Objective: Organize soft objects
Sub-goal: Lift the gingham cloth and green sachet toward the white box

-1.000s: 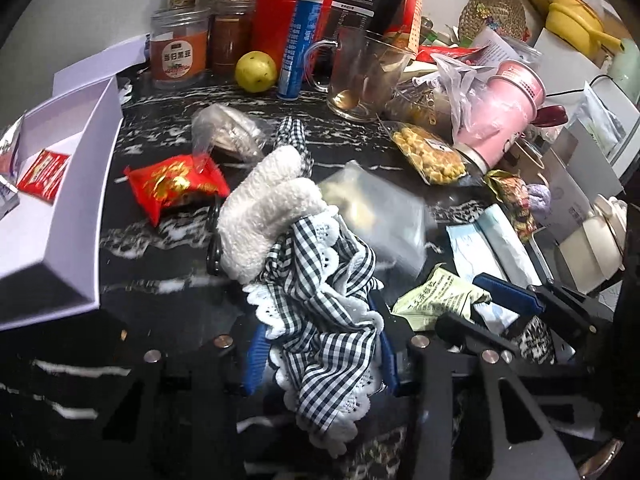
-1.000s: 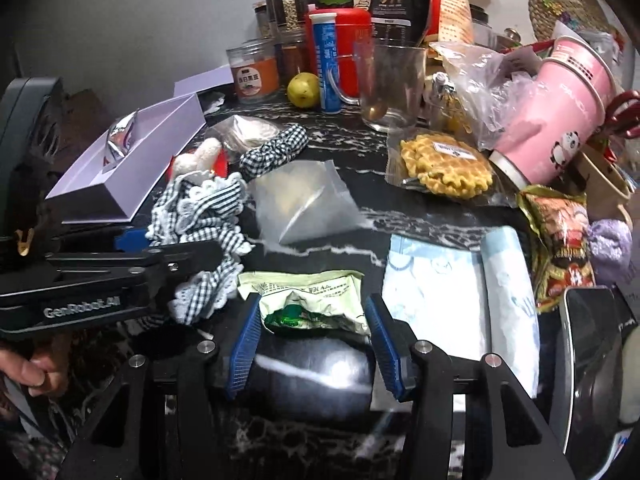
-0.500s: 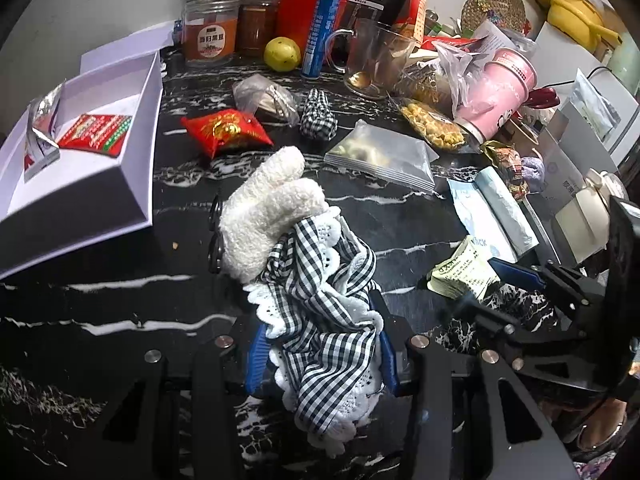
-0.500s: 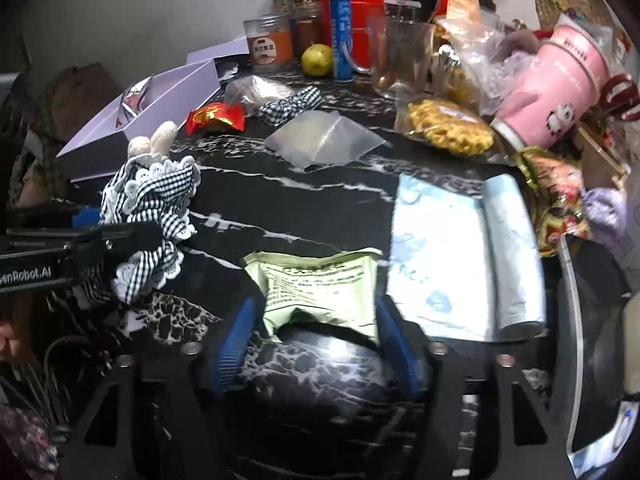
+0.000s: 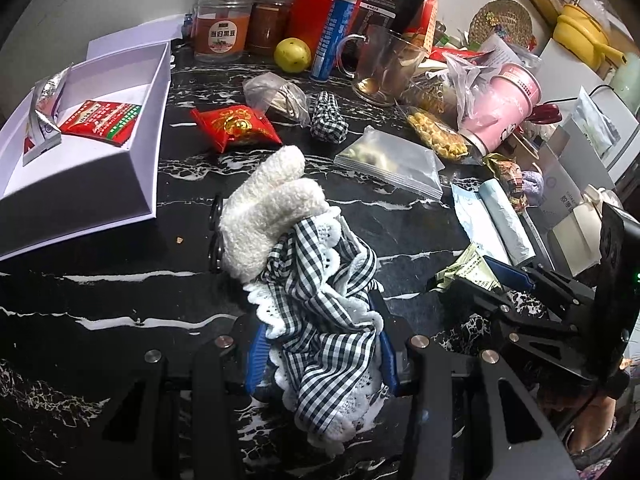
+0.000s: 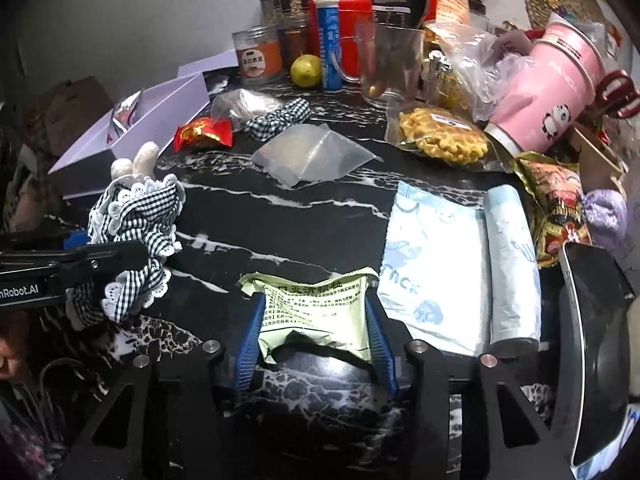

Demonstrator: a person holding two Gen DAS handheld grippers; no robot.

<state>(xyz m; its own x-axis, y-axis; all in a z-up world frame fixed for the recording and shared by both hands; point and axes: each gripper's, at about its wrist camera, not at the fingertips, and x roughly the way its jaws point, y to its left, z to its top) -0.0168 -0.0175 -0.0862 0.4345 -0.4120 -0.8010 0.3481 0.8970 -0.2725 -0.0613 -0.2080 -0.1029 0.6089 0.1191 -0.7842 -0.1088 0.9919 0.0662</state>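
Observation:
A white plush toy (image 5: 272,216) in a black-and-white checkered lace dress (image 5: 320,312) hangs above the black marble table (image 5: 100,304). My left gripper (image 5: 320,344) is shut on the dress. The right wrist view shows the same toy (image 6: 132,216) at the left. My right gripper (image 6: 316,332) has its jaws closing on a pale green packet (image 6: 316,308), which buckles between the blue pads. The left wrist view shows that packet (image 5: 468,272) in the right gripper (image 5: 492,276) at the right edge.
A white open box (image 5: 148,152) with sachets sits at the left. On the table lie a red snack packet (image 5: 234,128), a checkered scrunchie (image 5: 328,120), a clear zip bag (image 5: 392,160) and a blue-white pack (image 6: 440,264). Jars, a glass mug (image 5: 384,68) and a pink cup (image 6: 548,84) crowd the back.
The left gripper with the toy drew back from the clutter toward the table's near side. The right jaws spread around the green packet, then closed in on it.

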